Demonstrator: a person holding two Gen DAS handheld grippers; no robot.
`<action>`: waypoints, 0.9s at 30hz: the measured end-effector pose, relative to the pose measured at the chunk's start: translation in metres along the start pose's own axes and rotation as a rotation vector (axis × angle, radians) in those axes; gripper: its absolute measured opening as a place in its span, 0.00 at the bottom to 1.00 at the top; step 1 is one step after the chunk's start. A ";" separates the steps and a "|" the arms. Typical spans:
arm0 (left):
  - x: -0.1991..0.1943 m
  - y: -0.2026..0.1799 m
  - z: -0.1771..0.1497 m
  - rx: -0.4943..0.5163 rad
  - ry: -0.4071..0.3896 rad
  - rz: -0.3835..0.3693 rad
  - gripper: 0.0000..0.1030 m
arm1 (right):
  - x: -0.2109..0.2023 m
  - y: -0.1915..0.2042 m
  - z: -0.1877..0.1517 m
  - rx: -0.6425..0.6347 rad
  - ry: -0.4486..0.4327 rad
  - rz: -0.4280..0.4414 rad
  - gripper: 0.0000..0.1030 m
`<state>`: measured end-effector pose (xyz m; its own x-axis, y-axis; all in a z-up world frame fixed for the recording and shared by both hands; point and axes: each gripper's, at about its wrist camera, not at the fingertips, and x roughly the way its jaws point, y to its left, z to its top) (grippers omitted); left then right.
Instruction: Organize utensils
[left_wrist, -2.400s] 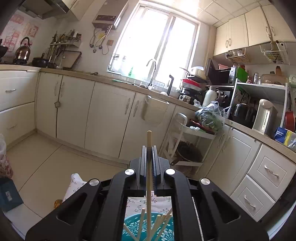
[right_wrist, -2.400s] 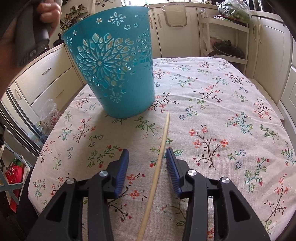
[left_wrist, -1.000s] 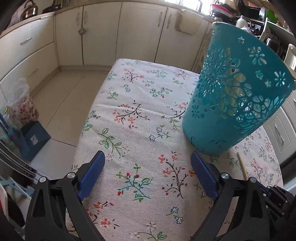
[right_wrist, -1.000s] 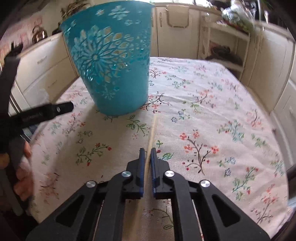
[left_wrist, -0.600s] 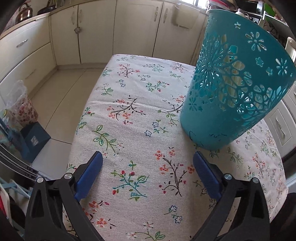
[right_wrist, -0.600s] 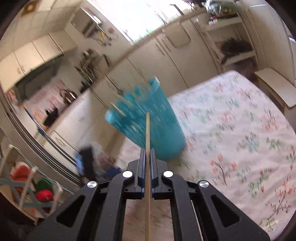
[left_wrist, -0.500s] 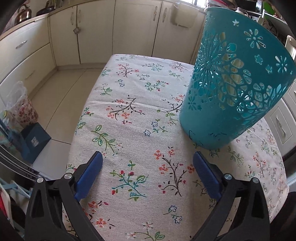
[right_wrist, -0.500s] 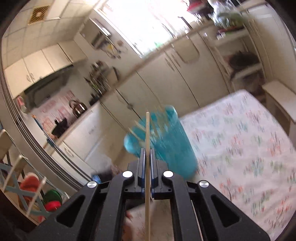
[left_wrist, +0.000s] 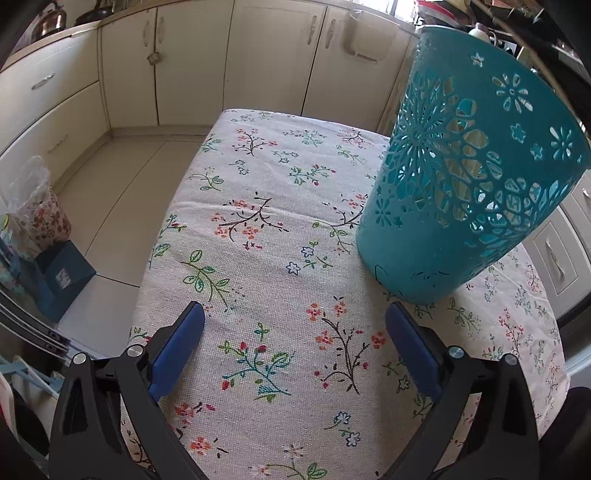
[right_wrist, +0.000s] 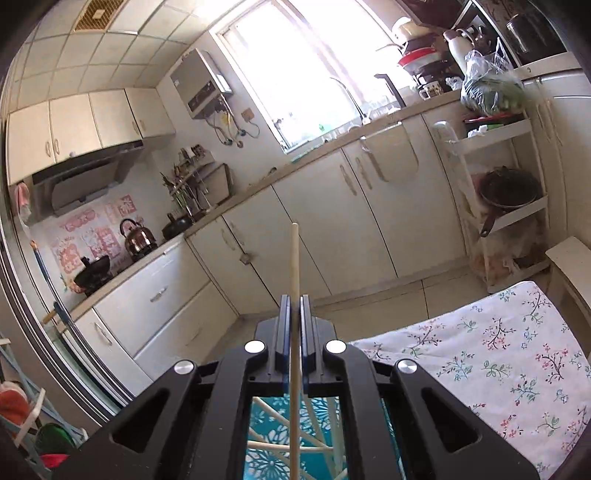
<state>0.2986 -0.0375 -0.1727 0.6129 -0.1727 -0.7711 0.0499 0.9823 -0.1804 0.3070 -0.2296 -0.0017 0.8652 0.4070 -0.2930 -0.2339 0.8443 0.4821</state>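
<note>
Right wrist view: the teal basket (right_wrist: 280, 435) sits directly below the right gripper (right_wrist: 294, 314), which pinches a chopstick (right_wrist: 294, 295) upright. Best lower it straight before letting go. The left gripper (left_wrist: 295, 328) gapes wide, empty, beside the basket.

Daylight floods through the window (right_wrist: 314, 74), which is blown out to white glare. The tablecloth (left_wrist: 266, 236) is evenly lit, with soft shadows. Both fisheye views are sharp in the middle, bend straight lines and darken to black at the corners.
</note>
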 end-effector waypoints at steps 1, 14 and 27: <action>0.000 0.001 0.000 -0.004 -0.002 -0.004 0.92 | 0.002 0.000 -0.003 -0.013 0.008 -0.003 0.05; 0.003 0.001 0.001 -0.003 0.000 0.004 0.92 | -0.038 -0.005 -0.043 -0.124 0.085 -0.042 0.24; 0.004 -0.007 -0.001 0.020 0.014 0.073 0.92 | -0.101 -0.028 -0.139 -0.088 0.285 -0.232 0.48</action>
<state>0.3000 -0.0455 -0.1751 0.6044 -0.1013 -0.7902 0.0209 0.9936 -0.1114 0.1644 -0.2459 -0.1001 0.7444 0.2716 -0.6100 -0.0943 0.9471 0.3067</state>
